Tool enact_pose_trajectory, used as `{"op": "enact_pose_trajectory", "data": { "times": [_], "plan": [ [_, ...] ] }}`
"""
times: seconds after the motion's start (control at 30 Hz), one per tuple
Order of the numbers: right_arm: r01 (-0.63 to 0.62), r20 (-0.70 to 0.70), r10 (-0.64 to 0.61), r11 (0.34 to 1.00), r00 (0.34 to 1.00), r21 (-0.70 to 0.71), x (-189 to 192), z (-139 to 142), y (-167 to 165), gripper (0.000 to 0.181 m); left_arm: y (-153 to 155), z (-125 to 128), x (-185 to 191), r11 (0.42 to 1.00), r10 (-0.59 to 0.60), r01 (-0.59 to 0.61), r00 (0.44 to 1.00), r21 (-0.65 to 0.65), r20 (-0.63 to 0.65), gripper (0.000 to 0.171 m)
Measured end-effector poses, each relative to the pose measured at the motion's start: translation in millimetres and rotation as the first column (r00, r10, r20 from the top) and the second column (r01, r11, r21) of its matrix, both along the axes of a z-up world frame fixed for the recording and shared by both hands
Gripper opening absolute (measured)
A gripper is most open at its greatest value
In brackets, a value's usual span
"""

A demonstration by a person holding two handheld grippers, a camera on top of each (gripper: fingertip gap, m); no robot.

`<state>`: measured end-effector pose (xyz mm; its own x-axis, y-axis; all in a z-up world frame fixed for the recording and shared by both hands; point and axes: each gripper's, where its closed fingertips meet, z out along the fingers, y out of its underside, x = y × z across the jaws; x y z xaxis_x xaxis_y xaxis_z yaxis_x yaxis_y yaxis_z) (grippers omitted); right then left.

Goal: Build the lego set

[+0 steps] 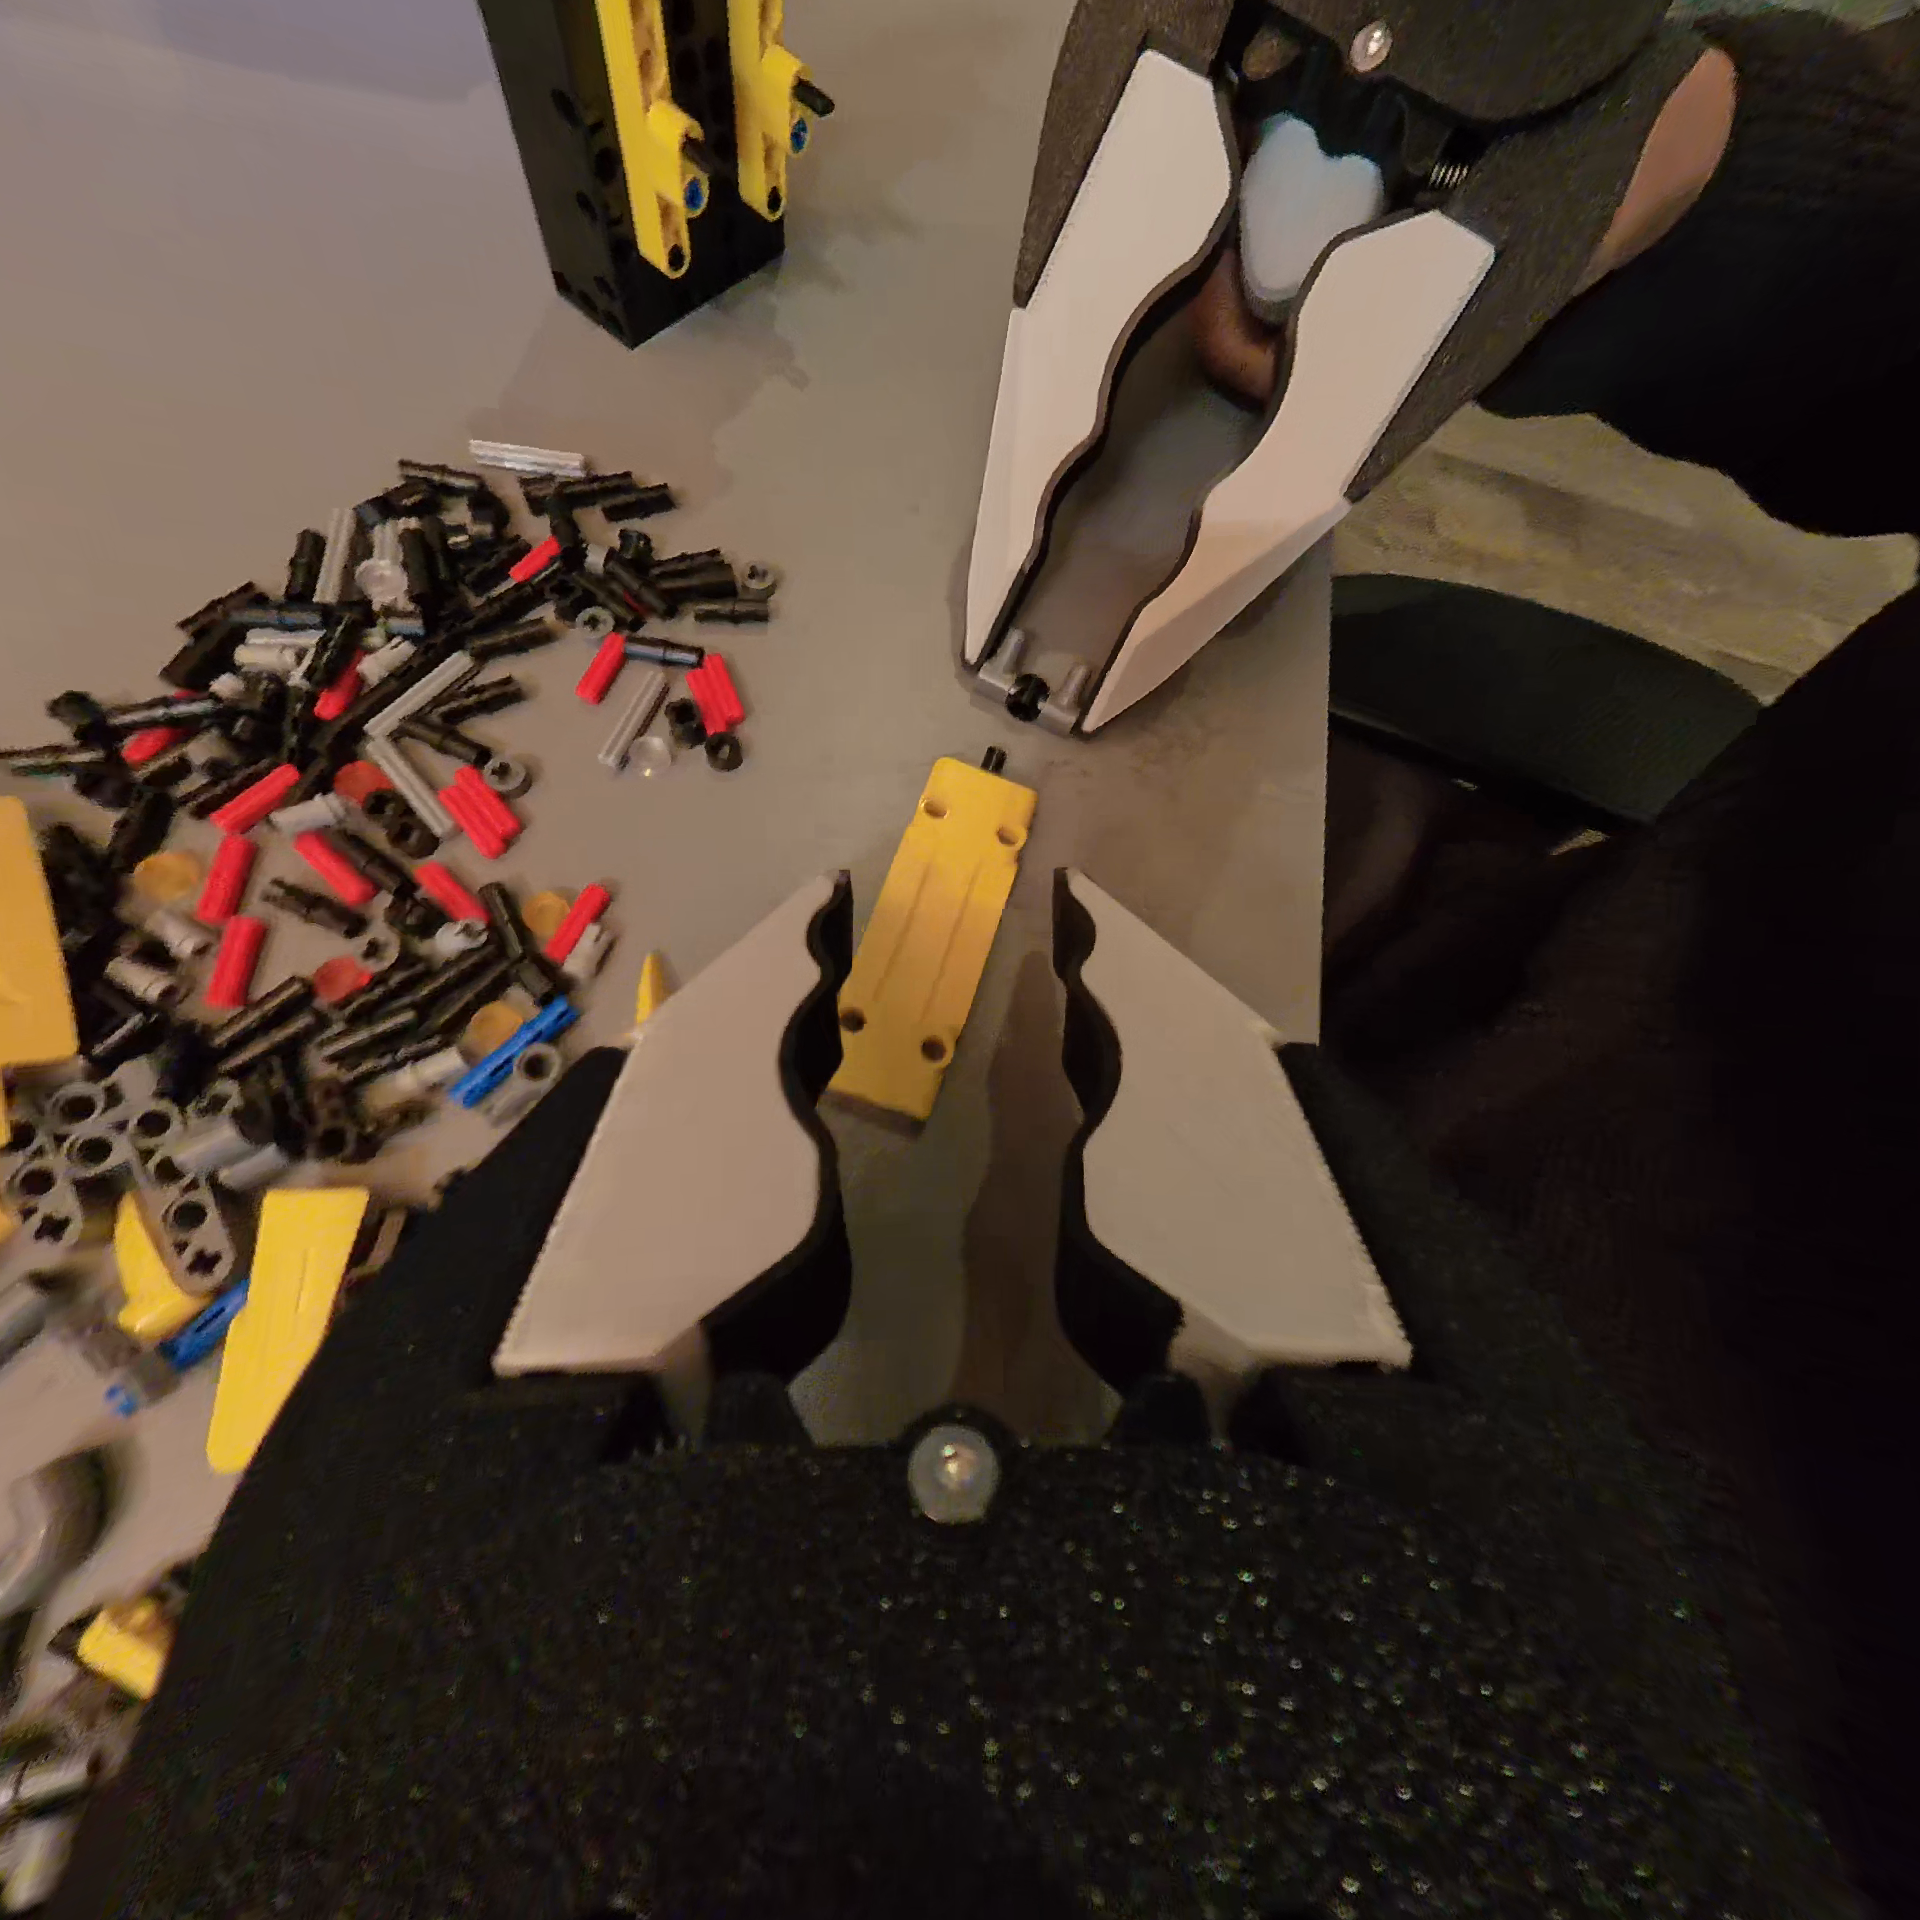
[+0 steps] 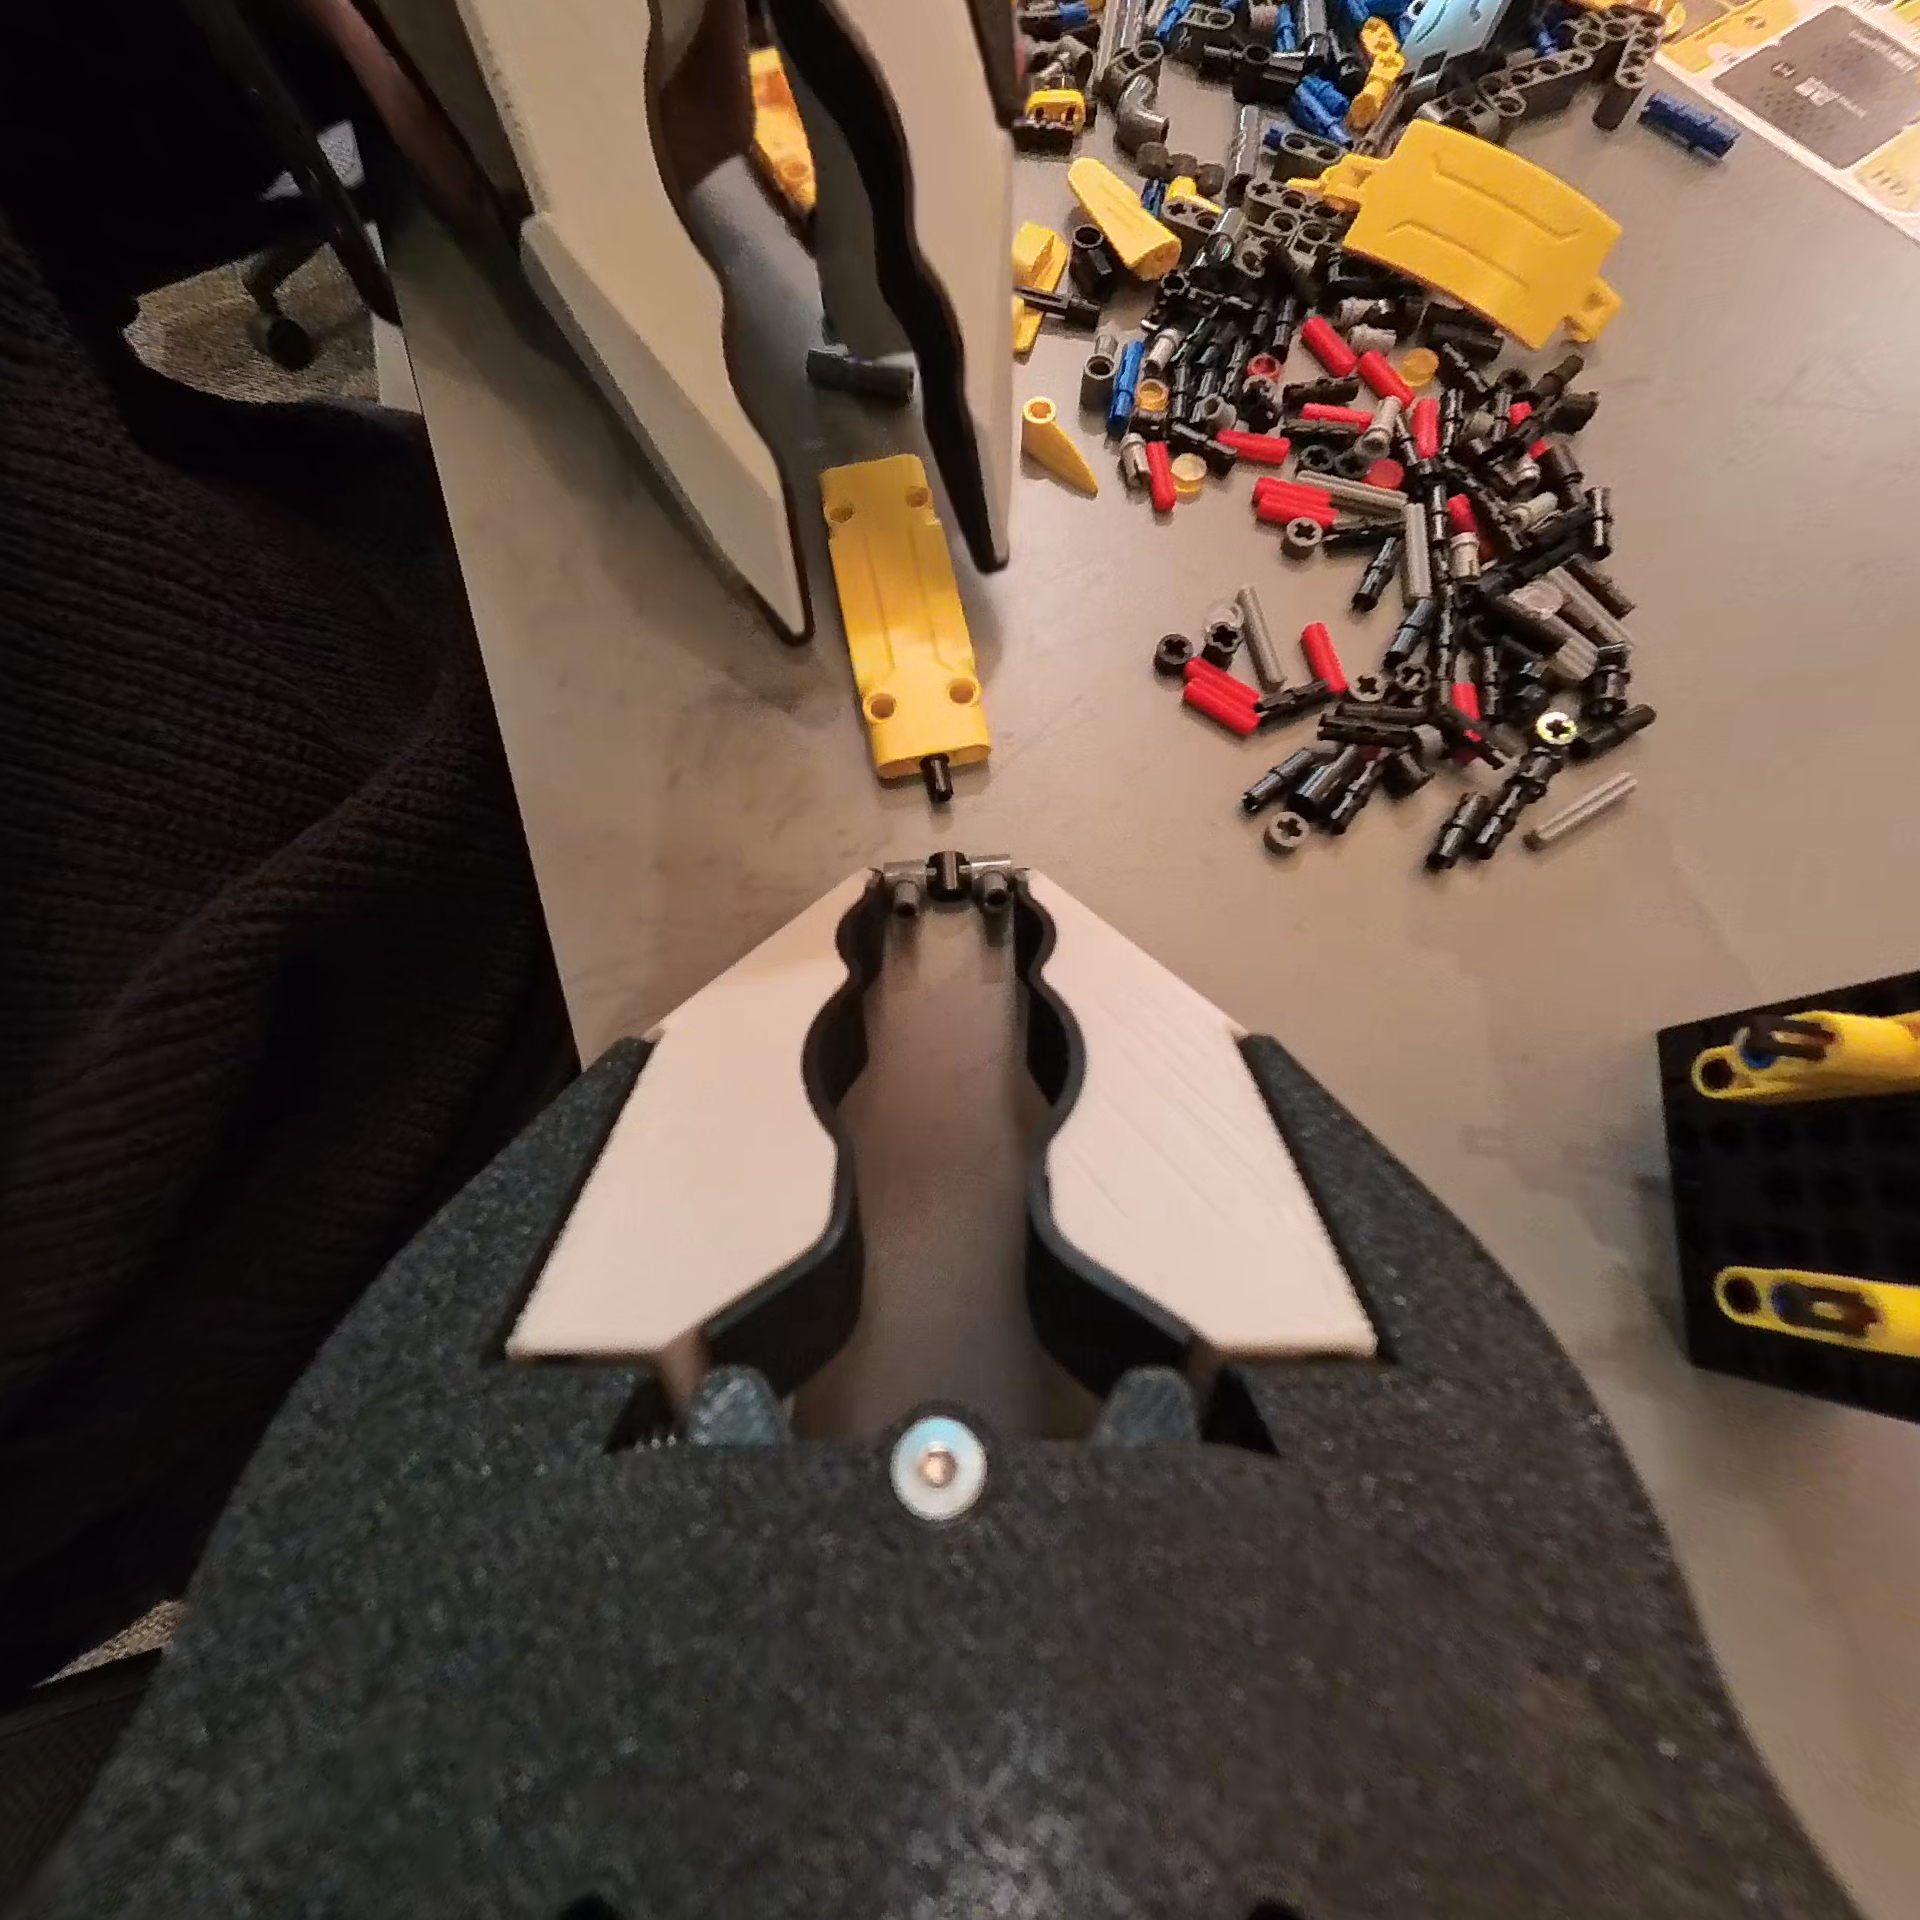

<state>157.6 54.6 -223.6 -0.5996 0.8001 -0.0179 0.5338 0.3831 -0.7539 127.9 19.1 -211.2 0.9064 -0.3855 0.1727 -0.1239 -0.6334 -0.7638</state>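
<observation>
Right gripper (image 2: 948, 883) pinching a small grey connector (image 2: 948, 881) at the very tips; thin hold, could twist or drop under sideways push. Left gripper (image 1: 951, 904) spread around a yellow panel (image 1: 935, 935) lying on the grey table (image 1: 312, 312), black pin (image 1: 995, 756) facing the connector, a small gap between. Table edge (image 1: 1325, 831) close at right: risk of a piece sliding off. Loose pin pile (image 1: 364, 779) left; bare tabletop between.

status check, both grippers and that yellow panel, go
Left gripper open, straddling yellow panel flat on table. Right gripper shut on small grey connector, facing panel's black pin, small gap. Loose parts pile off to the side, path clear.
</observation>
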Motion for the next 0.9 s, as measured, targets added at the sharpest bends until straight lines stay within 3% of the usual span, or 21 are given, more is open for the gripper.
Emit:
{"op": "enact_pose_trajectory", "data": {
  "times": [0.2, 0.27, 0.43, 0.53, 0.63, 0.73, 0.83, 0.9],
  "plan": [
    [0.018, 0.036, -0.015, 0.997, 0.999, -0.074, -1.3, 2.6, 2.3, 0.027, -7.7, -5.6, -10.5, 1.0, 0.025, -0.026, 0.999, -0.018, -0.02, 0.038],
    [0.05, 0.002, -0.05, 0.995, 0.999, -0.084, -4.5, 8.1, 7.1, 0.037, -8.1, -4.9, -9.7, 1.0, 0.018, -0.019, 1.0, -0.012, -0.022, 0.038],
    [0.102, -0.126, -0.114, 0.99, 0.985, -0.101, -6.6, 27.3, 10.1, 0.038, -9.3, -9.8, -8.5, 0.999, 0.003, -0.005, 0.998, -0.032, -0.055, 0.037],
    [0.095, -0.147, -0.105, 0.993, 0.984, -0.074, -6.4, 30.7, 0.8, 0.038, -10.5, -10.1, -10.3, 0.999, -0.003, 0.001, 0.998, -0.033, -0.069, 0.027],
    [0.066, -0.169, -0.071, 0.997, 0.983, -0.037, -7.5, 33.4, -11.7, 0.038, -15.0, -6.2, -4.6, 0.998, -0.013, 0.015, 0.999, -0.06, 0.034, 0.026],
    [-0.003, -0.226, 0.013, 0.999, 0.974, 0.045, -7.4, 34.8, -24.8, 0.038, -19.6, 12.8, 2.1, 0.997, -0.009, 0.028, 0.962, -0.065, 0.273, 0.026],
    [-0.077, -0.348, 0.15, 0.974, 0.925, 0.215, -6.2, 40.4, -39.2, 0.038, -21.1, 27.4, -5.4, 0.996, 0.048, -0.01, 0.895, -0.087, 0.444, 0.025],
    [-0.038, -0.428, 0.202, 0.931, 0.881, 0.362, -11.6, 45.5, -39.7, 0.038, -23.7, 31.2, -7.5, 0.995, 0.063, -0.013, 0.861, -0.103, 0.505, 0.025]
  ]
}}
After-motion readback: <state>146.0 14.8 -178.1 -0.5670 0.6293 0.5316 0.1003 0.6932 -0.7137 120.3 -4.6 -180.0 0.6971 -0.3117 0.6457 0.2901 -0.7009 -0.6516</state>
